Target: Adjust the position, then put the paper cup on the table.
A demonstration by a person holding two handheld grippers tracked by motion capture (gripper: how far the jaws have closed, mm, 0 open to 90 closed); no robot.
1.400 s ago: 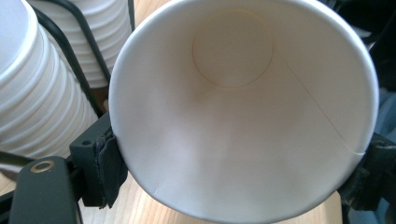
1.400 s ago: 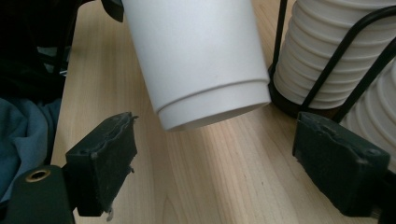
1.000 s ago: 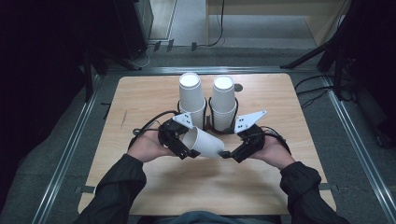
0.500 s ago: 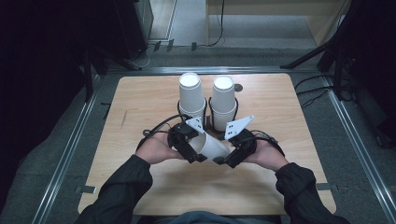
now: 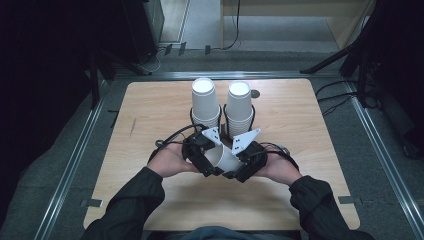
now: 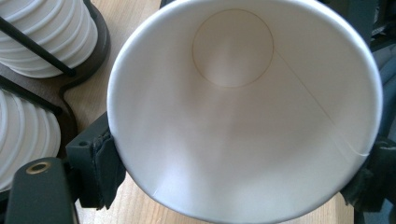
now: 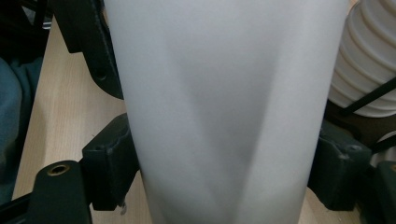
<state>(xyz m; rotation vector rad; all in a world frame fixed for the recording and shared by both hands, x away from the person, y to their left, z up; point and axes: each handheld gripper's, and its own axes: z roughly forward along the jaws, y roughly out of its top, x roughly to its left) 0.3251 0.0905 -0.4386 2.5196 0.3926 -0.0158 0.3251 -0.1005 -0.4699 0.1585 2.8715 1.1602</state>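
Both hand-held grippers point(image 5: 223, 162) pinch a paper cup point(image 5: 222, 159) just before two cup stacks point(image 5: 206, 105).

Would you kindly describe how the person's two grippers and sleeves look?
Both grippers, left gripper and right gripper, are black and blocky, each topped by a grey three-cornered plate and trailing a black cable. Their jaws carry dark pads. The person wears dark long sleeves.

We see the paper cup point(image 7: 224, 112) run off the top and bottom edges of the right gripper view, its rim and base out of frame. From above, the two grippers cover most of the cup point(image 5: 223, 159). The cup stacks point(image 6: 28, 79) are cut by the left gripper view's edge, their tops unseen.
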